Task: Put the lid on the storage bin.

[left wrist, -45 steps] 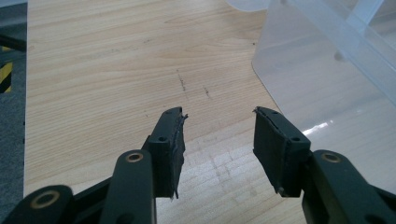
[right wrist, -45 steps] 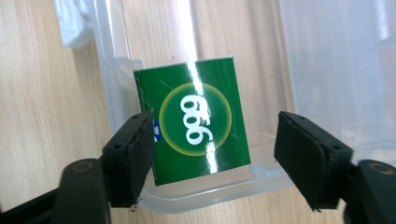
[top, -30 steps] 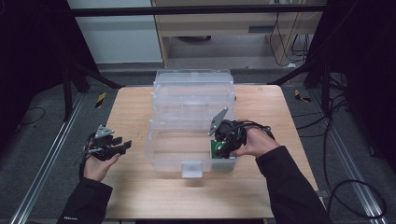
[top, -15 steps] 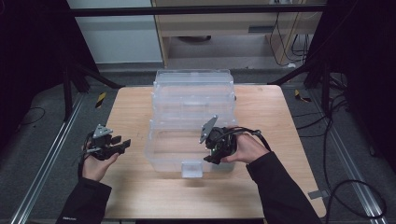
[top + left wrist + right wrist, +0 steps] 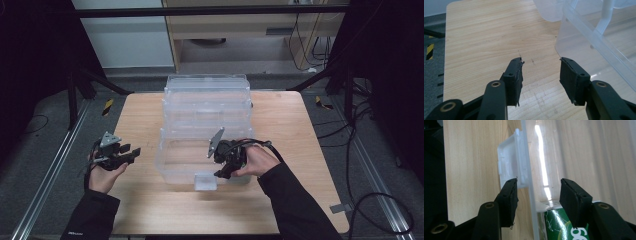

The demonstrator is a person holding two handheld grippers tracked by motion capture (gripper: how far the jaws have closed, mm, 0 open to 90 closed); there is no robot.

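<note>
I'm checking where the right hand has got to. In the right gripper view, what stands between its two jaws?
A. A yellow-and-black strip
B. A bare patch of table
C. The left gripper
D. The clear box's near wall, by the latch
D: in the right gripper view the clear box's thin near wall runs up between the open jaws of the right gripper, with the latch just beyond the left jaw.

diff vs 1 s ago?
The right gripper swung from the clear box's near right corner leftward along its front wall toward the latch. Its jaws have just been closing and now straddle the wall beside the latch, pads not pressing; a green can lies inside. The left gripper, open, and the box stayed put.
</note>
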